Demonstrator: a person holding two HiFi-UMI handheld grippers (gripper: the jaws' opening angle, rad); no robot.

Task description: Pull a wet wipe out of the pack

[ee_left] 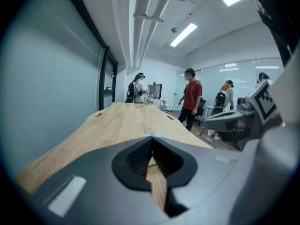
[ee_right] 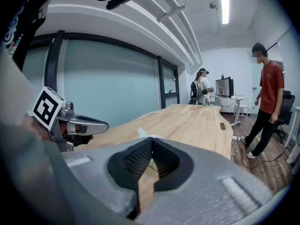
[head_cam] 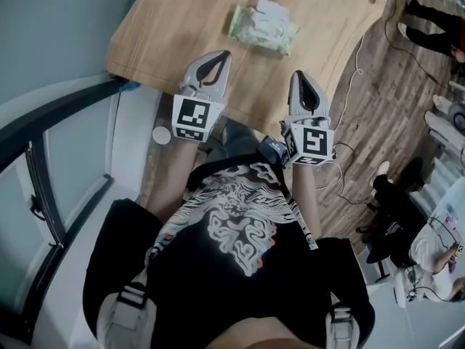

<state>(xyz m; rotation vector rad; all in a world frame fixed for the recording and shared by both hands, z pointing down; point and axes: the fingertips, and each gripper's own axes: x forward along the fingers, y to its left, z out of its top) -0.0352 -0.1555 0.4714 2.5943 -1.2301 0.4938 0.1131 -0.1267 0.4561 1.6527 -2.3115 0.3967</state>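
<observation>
The pale green wet wipe pack (head_cam: pixel 263 27) lies on the wooden table (head_cam: pixel 167 27), with a white wipe or flap raised at its far end. Both grippers hover over the table's near edge, short of the pack and apart from it. My left gripper (head_cam: pixel 226 54) points at the pack's near left side, jaws shut and empty. My right gripper (head_cam: pixel 297 74) is to the right and a little nearer to me, also shut with nothing in it. In the left gripper view the left gripper (ee_left: pixel 151 137) has its tips together; in the right gripper view the right gripper (ee_right: pixel 152 138) does too, and a white bit of the pack (ee_right: pixel 140 132) shows above it.
A glass wall with a dark frame (head_cam: pixel 43 187) runs along the left. Cables (head_cam: pixel 349 86) trail over the wood floor at the right. Several people (ee_left: pixel 190 97) stand past the table's far end. A small white disc (head_cam: pixel 161 134) lies below the table's near edge.
</observation>
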